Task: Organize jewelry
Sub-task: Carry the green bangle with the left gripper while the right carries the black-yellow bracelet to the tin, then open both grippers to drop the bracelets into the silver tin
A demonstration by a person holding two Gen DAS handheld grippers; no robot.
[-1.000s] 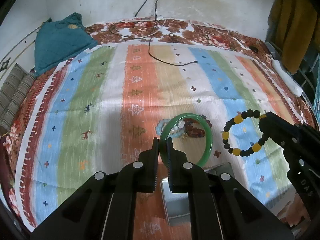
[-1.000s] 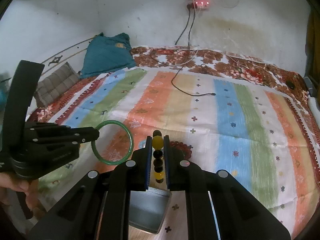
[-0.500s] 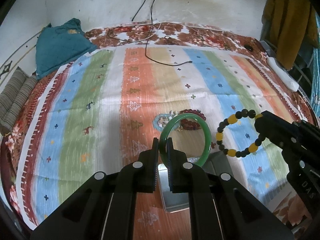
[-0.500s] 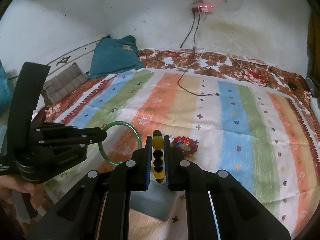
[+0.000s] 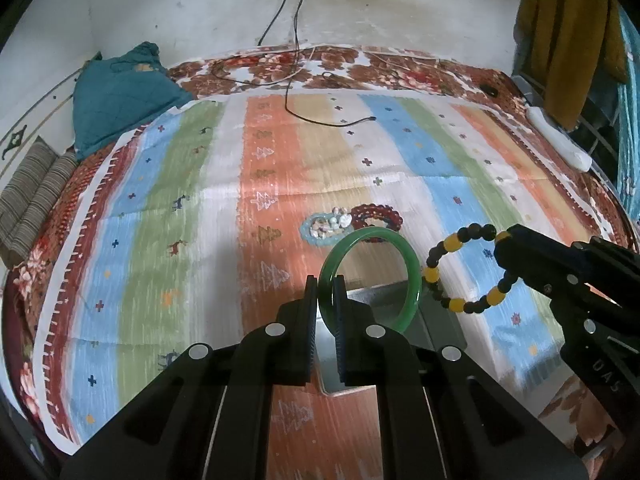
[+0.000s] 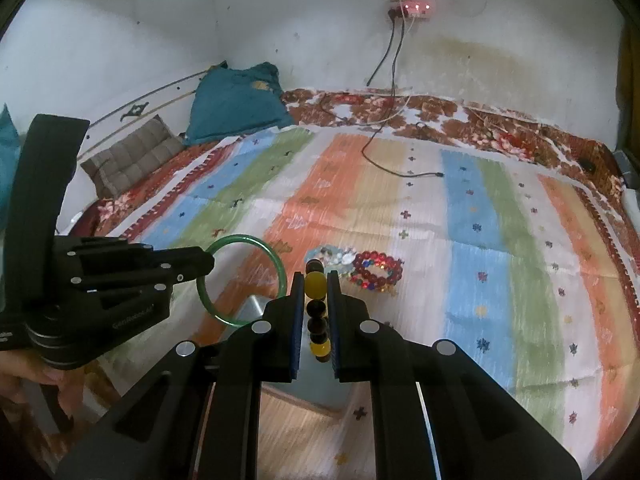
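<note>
My left gripper (image 5: 325,292) is shut on a green bangle (image 5: 412,268) and holds it upright above a grey metal box (image 5: 436,320). The bangle also shows in the right wrist view (image 6: 280,272), at the left gripper's tip (image 6: 204,266). My right gripper (image 6: 314,284) is shut on a black and yellow bead bracelet (image 6: 316,280), which hangs over the box (image 6: 252,308). That bracelet shows in the left wrist view (image 5: 432,272), held by the right gripper (image 5: 504,240). A red bead bracelet (image 5: 376,216) and a pale shell bracelet (image 5: 320,228) lie on the striped cloth beyond.
The striped cloth (image 5: 160,208) covers a bed. A teal pillow (image 5: 120,96) and a striped cushion (image 5: 32,200) lie at the far left. A black cable (image 5: 320,116) runs from a wall socket across the cloth. A yellow garment (image 5: 568,40) hangs at right.
Both grippers have drawn back towards me and up with their bracelets. The grey box now lies further under them. The jewelry on the cloth looks further away.
</note>
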